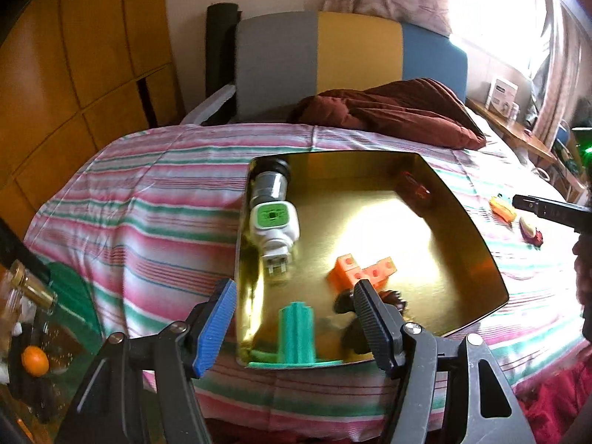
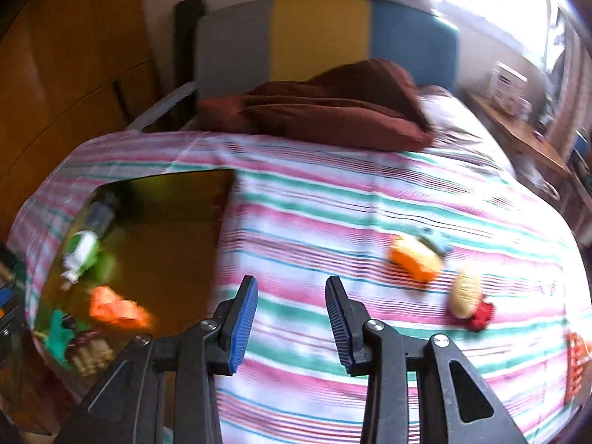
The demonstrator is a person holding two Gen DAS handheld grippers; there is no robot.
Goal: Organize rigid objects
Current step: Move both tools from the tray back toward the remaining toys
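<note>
Your right gripper (image 2: 291,318) is empty, its jaws a little apart over bare striped bedsheet (image 2: 333,199). Your left gripper (image 1: 296,318) hangs half open over the near edge of the gold tray (image 1: 462,199) – nothing between its pads.

Still out on the sheet, toward the bed's right edge, lie an orange toy (image 2: 416,257) and a cream and red toy (image 2: 470,301), near each other but apart. Both look small, hard and light, so they should not squash, but smooth plastic may slip. Take the orange one across its narrow sides.

The soft sheet gives way, so press down gently. You have lots of open room around both toys – the tray's far right corner is still free.
</note>
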